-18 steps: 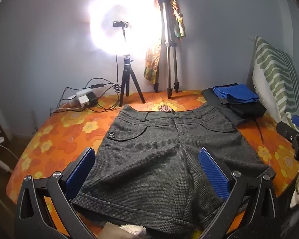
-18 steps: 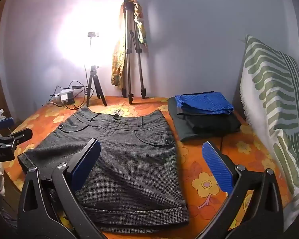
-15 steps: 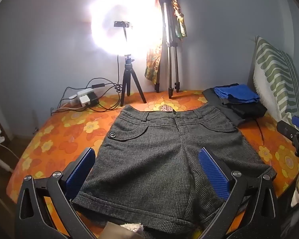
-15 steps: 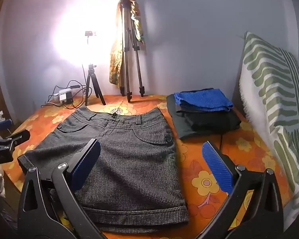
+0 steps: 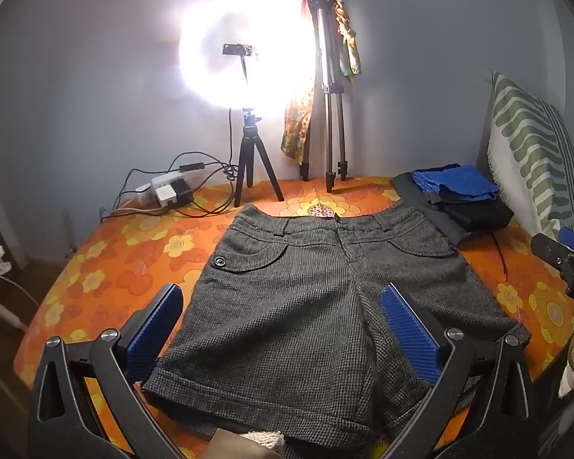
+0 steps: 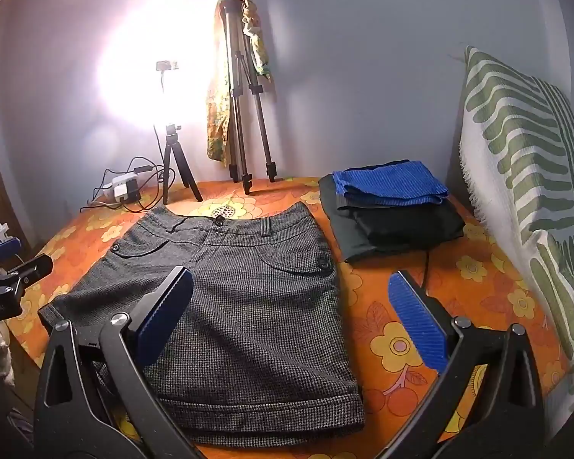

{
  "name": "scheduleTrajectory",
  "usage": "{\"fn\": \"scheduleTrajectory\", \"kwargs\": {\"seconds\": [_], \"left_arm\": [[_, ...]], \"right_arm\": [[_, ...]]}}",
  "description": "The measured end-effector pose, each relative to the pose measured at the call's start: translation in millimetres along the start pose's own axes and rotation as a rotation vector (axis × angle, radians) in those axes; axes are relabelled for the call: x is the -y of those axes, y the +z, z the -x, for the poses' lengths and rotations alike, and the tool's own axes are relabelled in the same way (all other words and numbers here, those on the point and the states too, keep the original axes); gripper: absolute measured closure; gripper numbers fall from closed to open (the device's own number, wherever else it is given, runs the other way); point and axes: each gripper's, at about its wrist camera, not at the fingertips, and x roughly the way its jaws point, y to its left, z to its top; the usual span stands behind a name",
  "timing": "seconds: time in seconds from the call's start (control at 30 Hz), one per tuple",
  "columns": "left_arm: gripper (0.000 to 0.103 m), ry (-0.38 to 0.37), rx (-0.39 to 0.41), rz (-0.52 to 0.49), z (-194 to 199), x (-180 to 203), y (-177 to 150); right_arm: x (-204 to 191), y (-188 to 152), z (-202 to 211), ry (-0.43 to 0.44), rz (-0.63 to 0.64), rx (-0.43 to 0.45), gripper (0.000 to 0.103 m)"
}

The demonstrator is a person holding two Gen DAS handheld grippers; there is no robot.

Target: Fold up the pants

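Dark grey checked shorts lie flat and unfolded on the orange flowered bedspread, waistband toward the wall. They also show in the right wrist view. My left gripper is open and empty, held above the shorts' left leg near the hem. My right gripper is open and empty, above the shorts' right leg and the bedspread beside it. The right gripper's tip shows at the left view's right edge; the left gripper's tip shows at the right view's left edge.
A stack of folded clothes, blue on black, lies at the back right. A green striped pillow leans at the right. A ring light on a small tripod, a taller tripod with a scarf and a power strip with cables stand by the wall.
Both grippers have drifted slightly; the right view has shifted a little to the left. The shorts lie as before and both grippers stay open.
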Motion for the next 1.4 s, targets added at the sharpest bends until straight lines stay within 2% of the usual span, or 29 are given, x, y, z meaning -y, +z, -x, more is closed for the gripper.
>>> {"fn": "scheduleTrajectory", "kwargs": {"seconds": [1.4], "left_arm": [[0.0, 0.019, 0.02, 0.005, 4.7, 2.8, 3.4]], "right_arm": [[4.7, -0.6, -1.7, 0.014, -0.015, -0.009, 0.0]]}}
